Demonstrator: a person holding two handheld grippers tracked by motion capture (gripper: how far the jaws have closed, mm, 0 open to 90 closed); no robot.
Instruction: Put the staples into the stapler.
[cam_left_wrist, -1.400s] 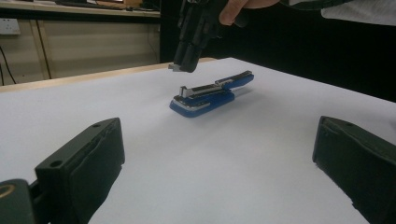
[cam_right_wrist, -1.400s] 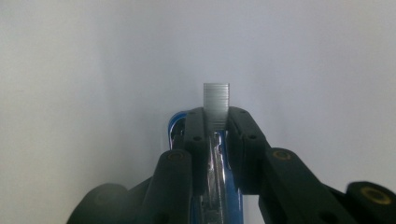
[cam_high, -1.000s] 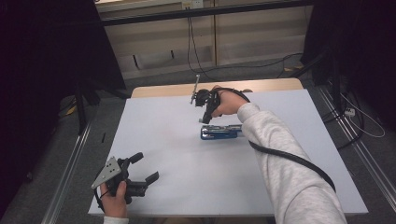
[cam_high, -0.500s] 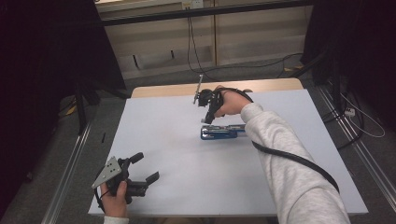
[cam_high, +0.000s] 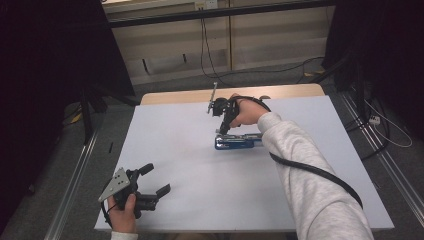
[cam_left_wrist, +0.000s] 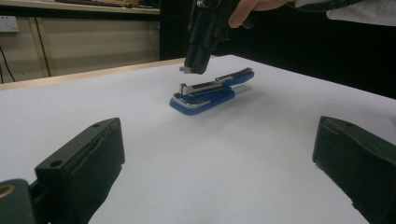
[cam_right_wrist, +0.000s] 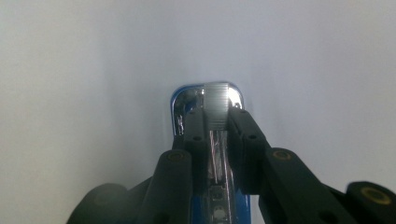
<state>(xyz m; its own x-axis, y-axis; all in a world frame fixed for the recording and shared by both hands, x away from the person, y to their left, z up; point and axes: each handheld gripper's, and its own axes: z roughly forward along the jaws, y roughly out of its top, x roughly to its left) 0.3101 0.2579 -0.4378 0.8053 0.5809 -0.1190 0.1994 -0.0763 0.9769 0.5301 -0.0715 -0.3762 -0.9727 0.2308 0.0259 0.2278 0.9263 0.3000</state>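
Pressure from my right gripper (cam_right_wrist: 215, 126) is on a short silver strip of staples (cam_right_wrist: 220, 105): the two black jaws stand close together with the strip pinched between them, its ribbed end poking out past the tips. In the left gripper view that end shows as a small bright tab under the right gripper (cam_left_wrist: 194, 65), hanging just above the front of the blue stapler (cam_left_wrist: 205, 95) and not touching it.

The stapler lies flat near the middle of the white table (cam_high: 175, 150), a little toward the far edge, directly under my right gripper (cam_high: 221, 131). Its top arm looks tipped back, leaving the metal channel bare.

I judge the step in hand to be loading: the strip is carried and lined up, not yet seated. Next I need a slow, straight descent, keeping the strip parallel to the channel so it drops in rather than catching on a wall, and only then letting the jaws part.

My left gripper (cam_high: 156, 178) rests near the table's front left corner, jaws wide apart on nothing, well away from the stapler (cam_high: 237, 142). It could steady the base if it slides.
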